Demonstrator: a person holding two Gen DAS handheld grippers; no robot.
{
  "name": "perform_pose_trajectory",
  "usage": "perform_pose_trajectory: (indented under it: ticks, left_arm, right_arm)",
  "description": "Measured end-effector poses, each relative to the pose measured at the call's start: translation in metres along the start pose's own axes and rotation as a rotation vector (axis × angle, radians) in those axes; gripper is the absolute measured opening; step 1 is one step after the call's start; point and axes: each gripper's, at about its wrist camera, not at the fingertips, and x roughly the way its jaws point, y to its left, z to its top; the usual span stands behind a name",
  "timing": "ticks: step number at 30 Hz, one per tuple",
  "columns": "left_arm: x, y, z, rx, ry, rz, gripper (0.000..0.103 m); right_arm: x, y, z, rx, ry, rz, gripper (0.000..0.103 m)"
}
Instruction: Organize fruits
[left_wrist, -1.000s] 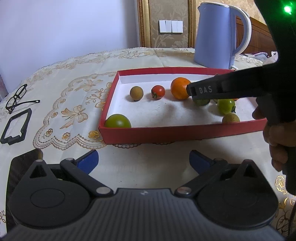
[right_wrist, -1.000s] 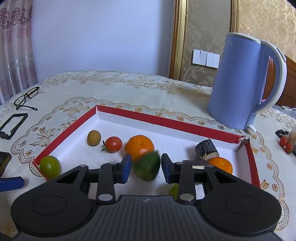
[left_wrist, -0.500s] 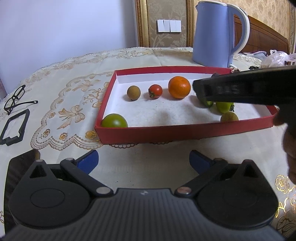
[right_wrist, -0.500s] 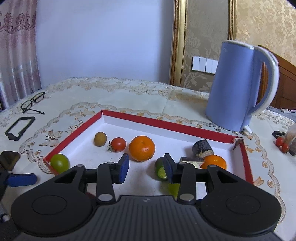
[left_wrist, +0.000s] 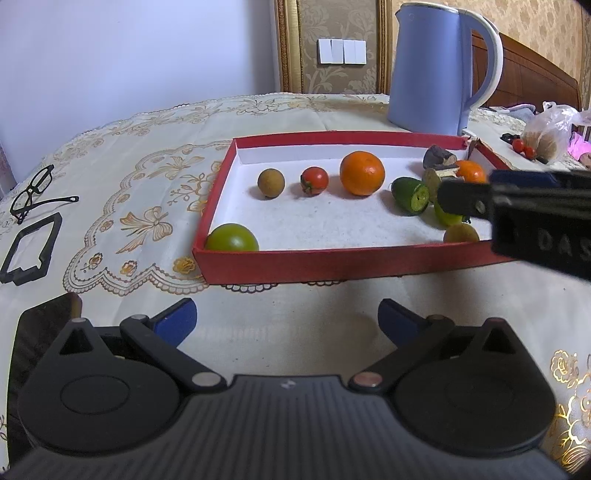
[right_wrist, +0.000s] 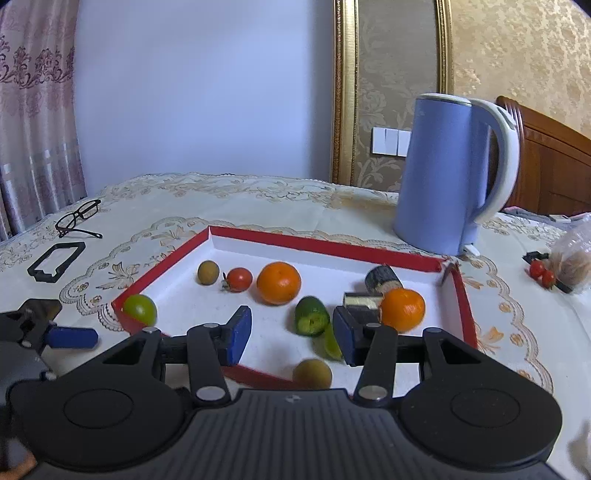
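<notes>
A red box (left_wrist: 332, 264) (right_wrist: 465, 306) holds a row of fruit: a brown longan (left_wrist: 271, 182), a red tomato (left_wrist: 314, 180), a large orange (left_wrist: 362, 173) (right_wrist: 278, 283) and a cut green piece (left_wrist: 410, 195) (right_wrist: 311, 316). A green tomato (left_wrist: 232, 238) (right_wrist: 140, 308) sits in the near left corner. My right gripper (right_wrist: 291, 334) is open and empty, just behind the green piece. My left gripper (left_wrist: 288, 321) is open and empty over the cloth in front of the box.
A blue kettle (left_wrist: 436, 70) (right_wrist: 447, 173) stands behind the box. Glasses (left_wrist: 35, 194) and a black frame (left_wrist: 31, 247) lie at the left. A bag (right_wrist: 570, 264) and small red fruits (right_wrist: 541, 271) lie at the right. A second orange (right_wrist: 402, 309) and dark pieces (right_wrist: 382, 279) sit in the box's right end.
My right gripper let go of the green piece, which now lies beside the large orange, and drew back and up out of the box. My left gripper barely moved.
</notes>
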Motion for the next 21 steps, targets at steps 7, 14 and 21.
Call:
perform_pose_trajectory:
  ticks: [7,14,21]
  left_arm:
    - [0.000,0.001,0.000,-0.006,-0.001,0.002,0.103]
    - [0.002,0.003,0.000,-0.015,0.003,0.000,0.103]
    - [0.002,0.005,0.000,-0.022,0.000,0.001,0.103]
  right_arm:
    - [-0.021,-0.007,-0.022,0.030,-0.014,-0.031,0.062]
    - [-0.037,-0.013,-0.043,0.042,-0.012,-0.085,0.072]
    - [-0.041,-0.025,-0.056,0.071,0.000,-0.151,0.087]
